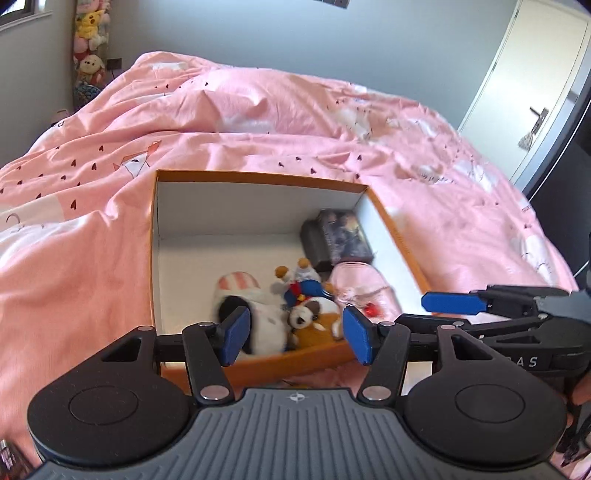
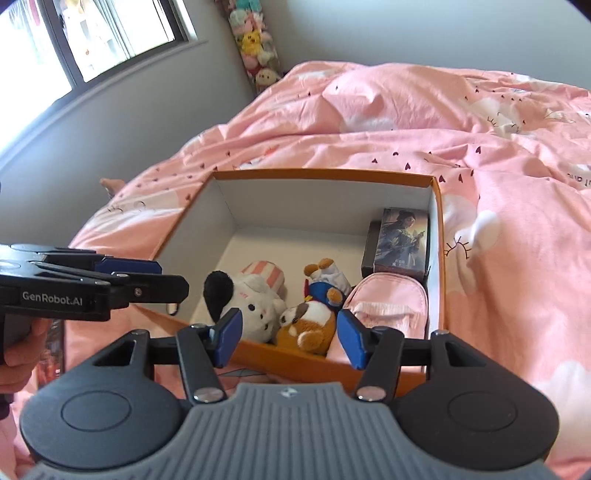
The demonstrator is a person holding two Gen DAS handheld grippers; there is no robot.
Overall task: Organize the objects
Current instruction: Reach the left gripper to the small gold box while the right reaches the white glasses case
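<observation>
An orange box [image 1: 258, 177] [image 2: 325, 173] with a white inside sits on the pink bed. In it lie a white plush with a black ear [image 2: 251, 302] [image 1: 255, 317], a brown-and-white dog plush [image 2: 310, 325] [image 1: 314, 317], a small blue-dressed plush [image 2: 325, 284] [image 1: 303, 284], a pink pouch [image 2: 388, 302] [image 1: 362, 288] and a dark picture box [image 2: 402, 240] [image 1: 340, 236]. My left gripper [image 1: 295, 334] is open and empty above the box's near edge. My right gripper [image 2: 288, 338] is open and empty, also over the near edge. Each gripper shows in the other's view, the right [image 1: 454, 302] and the left [image 2: 129, 267].
The pink duvet [image 1: 258, 118] [image 2: 480, 147] covers the bed around the box. A column of plush toys [image 1: 88, 44] [image 2: 255, 44] hangs in the far corner. A window [image 2: 92, 33] is at the left, a white door [image 1: 535, 81] at the right.
</observation>
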